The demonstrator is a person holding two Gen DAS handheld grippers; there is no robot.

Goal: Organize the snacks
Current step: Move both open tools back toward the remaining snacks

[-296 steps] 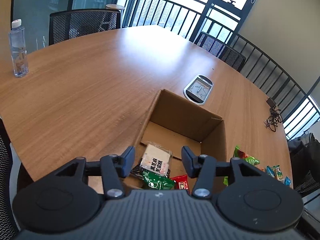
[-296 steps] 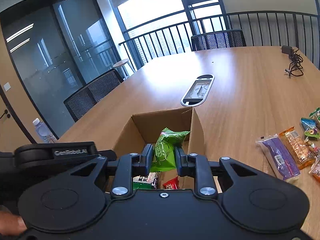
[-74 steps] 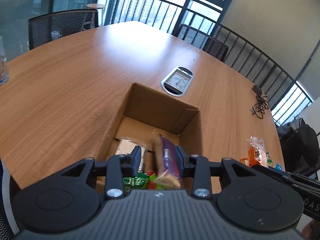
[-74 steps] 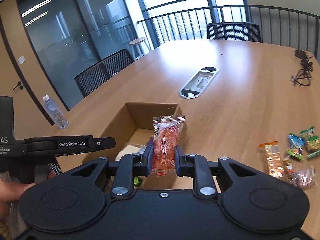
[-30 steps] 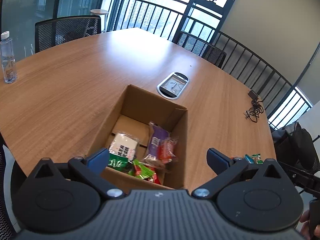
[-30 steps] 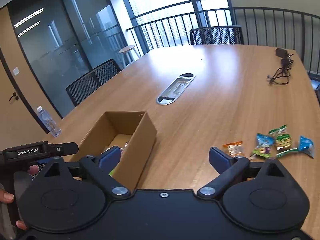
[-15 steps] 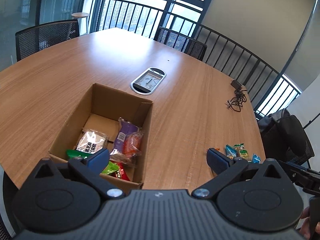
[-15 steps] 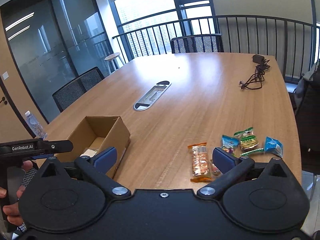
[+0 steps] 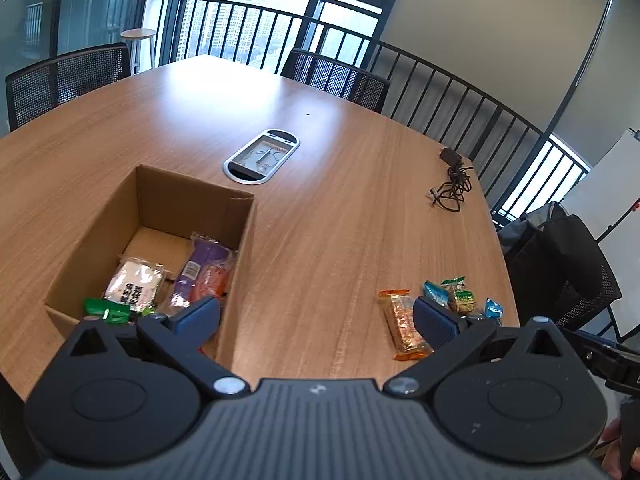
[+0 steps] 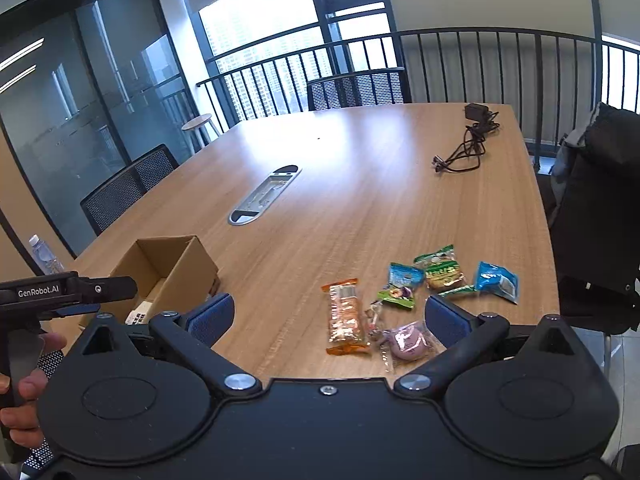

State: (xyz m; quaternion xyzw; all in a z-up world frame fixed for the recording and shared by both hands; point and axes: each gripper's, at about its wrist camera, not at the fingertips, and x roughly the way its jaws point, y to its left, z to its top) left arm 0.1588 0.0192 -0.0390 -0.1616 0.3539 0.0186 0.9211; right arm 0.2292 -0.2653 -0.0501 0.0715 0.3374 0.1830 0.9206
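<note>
Wooden meeting table, smooth and brown, with striped grain, filling both views.

Left gripper at the bottom of its frame: jaws spread wide, holding nothing. Right gripper the same, wide apart and empty, blue ridged pads showing.

Just past the right jaws, low and middle in the frame: orange snack bar, long and crinkly; pink round candy in clear wrap; green square pack; two blue packets. All shiny plastic, lying loose on the wood.

Further left: open cardboard box, plain and stiff. Inside, low left in the left view: white packet, purple bar, red-orange bag, green packs.

Looks about half done: several snacks boxed, about six left out.

Far back: silver oval hatch and black tangled cable.
</note>
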